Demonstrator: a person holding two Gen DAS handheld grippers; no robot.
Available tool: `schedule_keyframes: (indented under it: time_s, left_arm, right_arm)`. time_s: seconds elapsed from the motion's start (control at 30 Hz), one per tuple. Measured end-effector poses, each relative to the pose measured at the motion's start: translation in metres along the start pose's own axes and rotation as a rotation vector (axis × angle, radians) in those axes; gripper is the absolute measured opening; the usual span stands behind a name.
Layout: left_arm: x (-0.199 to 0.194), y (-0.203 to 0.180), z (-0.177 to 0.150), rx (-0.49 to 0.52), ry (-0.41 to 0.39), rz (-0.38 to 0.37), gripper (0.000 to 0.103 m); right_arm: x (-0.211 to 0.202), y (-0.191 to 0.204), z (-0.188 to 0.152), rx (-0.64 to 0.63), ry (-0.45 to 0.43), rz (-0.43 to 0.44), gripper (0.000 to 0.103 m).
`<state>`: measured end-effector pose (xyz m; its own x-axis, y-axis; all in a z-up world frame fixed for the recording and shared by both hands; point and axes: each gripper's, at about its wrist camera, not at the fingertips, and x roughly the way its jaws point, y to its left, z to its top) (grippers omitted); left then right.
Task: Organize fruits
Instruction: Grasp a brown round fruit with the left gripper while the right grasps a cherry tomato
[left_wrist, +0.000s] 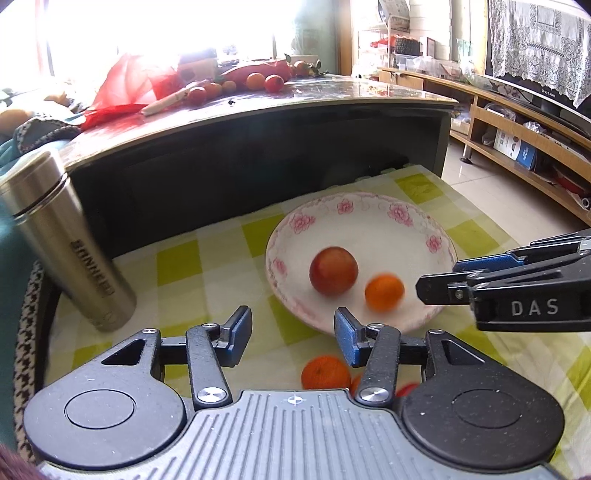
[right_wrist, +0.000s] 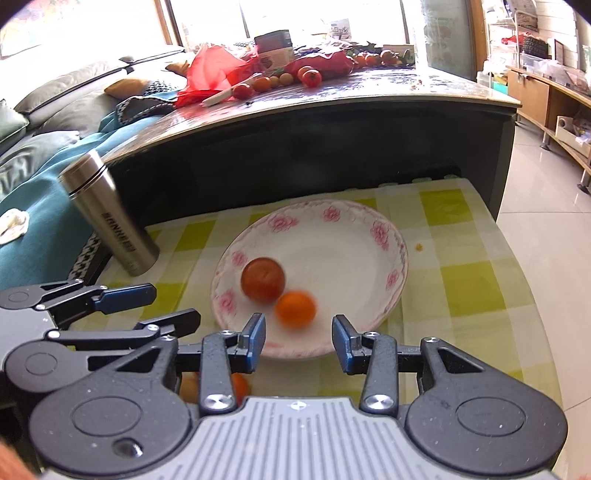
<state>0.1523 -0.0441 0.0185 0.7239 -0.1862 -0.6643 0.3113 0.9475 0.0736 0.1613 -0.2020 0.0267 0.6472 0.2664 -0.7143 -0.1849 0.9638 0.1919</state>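
A white plate with a pink flower rim (left_wrist: 369, 201) (right_wrist: 332, 210) sits on the green checked cloth. In it lie a red round fruit (left_wrist: 333, 270) (right_wrist: 263, 280) and a small orange (left_wrist: 384, 291) (right_wrist: 295, 309), which is motion-blurred. My right gripper (right_wrist: 299, 334) (left_wrist: 437, 277) is open at the plate's near rim, just behind the orange, holding nothing. My left gripper (left_wrist: 293, 332) (right_wrist: 175, 302) is open and empty left of the plate. Another orange (left_wrist: 325, 373) (right_wrist: 240, 387) lies on the cloth, below the left gripper in the left wrist view; bits of other fruit are half hidden beside it.
A steel flask (left_wrist: 70, 243) (right_wrist: 110, 218) stands on the cloth left of the plate. Behind rises a dark table (left_wrist: 258, 107) (right_wrist: 332, 92) with more fruit and a red bag. A sofa (right_wrist: 55, 110) is at the left, tiled floor and a wooden TV cabinet (left_wrist: 517, 122) at the right.
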Motion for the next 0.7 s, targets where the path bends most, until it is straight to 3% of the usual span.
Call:
schedule_keyframes:
  time_s: [0.4,0.7]
  left_arm:
    - [-0.042,0.011,-0.036,0.012,0.055,-0.008,0.062]
    - [-0.035,0.017,-0.061,0.06,0.107,-0.018,0.063]
  right_arm:
    - [-0.008,0.031,-0.048,-0.193,0.102,0.047,0.045]
    - [0.016,0.043,-0.055,-0.26,0.146,0.052,0.051]
